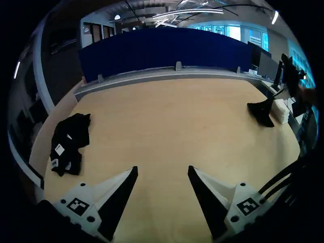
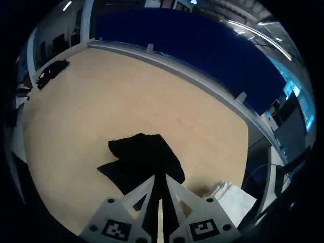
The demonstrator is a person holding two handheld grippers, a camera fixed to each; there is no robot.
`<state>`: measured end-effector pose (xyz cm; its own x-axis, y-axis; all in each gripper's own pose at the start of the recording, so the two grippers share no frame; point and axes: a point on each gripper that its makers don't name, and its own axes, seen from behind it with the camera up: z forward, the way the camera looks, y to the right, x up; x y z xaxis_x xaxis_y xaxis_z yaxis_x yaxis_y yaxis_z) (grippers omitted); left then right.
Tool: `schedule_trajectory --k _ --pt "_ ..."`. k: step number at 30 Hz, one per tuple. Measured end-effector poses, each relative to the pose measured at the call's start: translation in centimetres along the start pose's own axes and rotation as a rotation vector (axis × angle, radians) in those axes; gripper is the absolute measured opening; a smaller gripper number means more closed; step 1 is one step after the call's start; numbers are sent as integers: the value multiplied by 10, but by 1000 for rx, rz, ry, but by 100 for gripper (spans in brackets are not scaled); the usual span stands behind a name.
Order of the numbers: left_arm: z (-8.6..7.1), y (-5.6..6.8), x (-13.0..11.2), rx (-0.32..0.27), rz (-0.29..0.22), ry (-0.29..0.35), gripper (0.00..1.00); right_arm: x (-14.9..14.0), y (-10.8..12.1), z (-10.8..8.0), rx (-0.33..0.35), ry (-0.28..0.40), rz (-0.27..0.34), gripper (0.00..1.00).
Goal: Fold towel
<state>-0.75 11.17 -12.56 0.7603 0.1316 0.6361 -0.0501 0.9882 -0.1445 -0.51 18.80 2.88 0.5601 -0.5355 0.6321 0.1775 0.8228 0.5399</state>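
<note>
Your right gripper point(image 2: 160, 177) is clenched on the towel point(image 2: 141, 158), fingers pinched together on its near edge. The black cloth lies bunched on the table point(image 2: 93, 105) just ahead of them, close to the right-hand end. Your left gripper point(image 1: 162, 168) is released, fingers wide apart with nothing between them, hovering over bare wood near the middle.

I read this as the very start: the towel is gripped but not yet spread, and no fold is made. Next you want it out toward the middle and laid flat. That calls for the left gripper to come across and take a second corner, so you can stretch an edge between both hands before folding. The cloth is crumpled, so finding a true corner may take a look. I can't tell which edge you're holding.

Room is plentiful, and the wood between your two grippers is open. Mind the white stack point(image 2: 233, 196) just beside the towel on the right, near the table's end, because a drag that way would likely knock it. A second black heap point(image 1: 69, 141) sits well off at the left end, close to that edge, so keep the spread short of it. The blue partition point(image 1: 162, 50) runs along the far side, so don't push the cloth up against it.
</note>
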Motion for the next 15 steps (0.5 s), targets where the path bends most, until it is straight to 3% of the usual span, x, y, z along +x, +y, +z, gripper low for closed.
schedule_trajectory --k 15 --pt "0 5 2 -6 3 9 92 28 1 -6 -8 37 -27 3"
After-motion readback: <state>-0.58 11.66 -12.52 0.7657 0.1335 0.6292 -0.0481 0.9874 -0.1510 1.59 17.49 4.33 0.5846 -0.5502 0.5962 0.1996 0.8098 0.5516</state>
